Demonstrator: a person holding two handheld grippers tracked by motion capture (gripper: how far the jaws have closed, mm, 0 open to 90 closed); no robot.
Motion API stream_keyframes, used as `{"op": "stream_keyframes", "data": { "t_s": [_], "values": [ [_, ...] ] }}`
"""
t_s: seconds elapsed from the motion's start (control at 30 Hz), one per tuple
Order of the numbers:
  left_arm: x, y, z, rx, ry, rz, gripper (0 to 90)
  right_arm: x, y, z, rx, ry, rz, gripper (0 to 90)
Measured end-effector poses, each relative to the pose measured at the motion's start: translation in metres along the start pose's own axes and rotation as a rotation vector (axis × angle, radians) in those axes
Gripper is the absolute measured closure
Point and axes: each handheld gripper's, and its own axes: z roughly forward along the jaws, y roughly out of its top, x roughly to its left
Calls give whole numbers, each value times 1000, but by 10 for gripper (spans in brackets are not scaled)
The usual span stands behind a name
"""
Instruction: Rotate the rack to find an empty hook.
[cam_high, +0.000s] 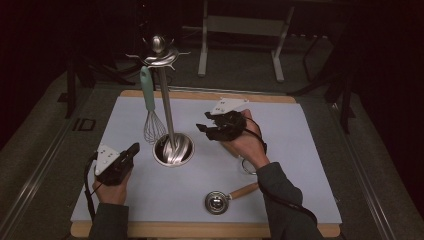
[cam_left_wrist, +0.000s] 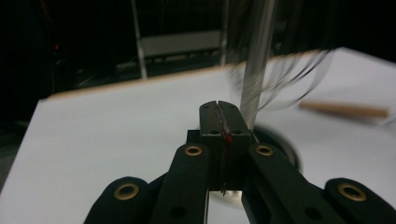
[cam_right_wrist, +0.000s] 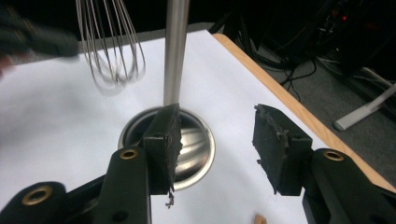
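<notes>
A steel utensil stand rises mid-table: a round base (cam_high: 173, 149) and a pole (cam_high: 166, 105) topped by a hook ring. A whisk (cam_high: 151, 112) with a teal handle hangs from the ring, left of the pole. My left gripper (cam_high: 134, 148) is left of the base, jaws shut with nothing between them (cam_left_wrist: 219, 109); the pole (cam_left_wrist: 257, 60) stands just beyond them. My right gripper (cam_high: 201, 128) hovers right of the base and points at it, jaws open and empty (cam_right_wrist: 217, 121). Past them are the base (cam_right_wrist: 196, 149), the pole (cam_right_wrist: 175, 51) and the whisk wires (cam_right_wrist: 112, 46).
A small steel scoop with a wooden handle (cam_high: 222, 200) lies near the front of the white mat (cam_high: 300, 150), by my right forearm. The mat covers a wooden table with its edge (cam_right_wrist: 280, 98) close behind the stand. A metal frame (cam_high: 240, 30) stands on the floor beyond.
</notes>
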Motion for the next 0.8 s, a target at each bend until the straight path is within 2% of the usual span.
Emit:
{"op": "stream_keyframes", "data": {
  "t_s": [0.1, 0.2, 0.33, 0.43, 0.57, 0.8],
  "values": [
    [0, 17, -6, -50, -13, -1, 900, -1, -9, 0, 4, -4, 16, 507],
    [-3, 34, -11, -89, -20, 31, 900, -3, -21, 1, 7, 2, 43, 508],
    [-9, 55, -15, -159, -36, 57, 900, -8, -41, 5, 16, 4, 103, 509],
    [-14, 69, -18, -208, -48, 72, 900, -10, -52, 7, 30, 0, 126, 509],
    [-20, 84, -22, -288, -60, 73, 900, -12, -67, 5, 29, 0, 142, 509],
    [-27, 111, -27, -413, -93, 81, 900, -15, -94, -3, 42, -10, 198, 509]
  ]
}}
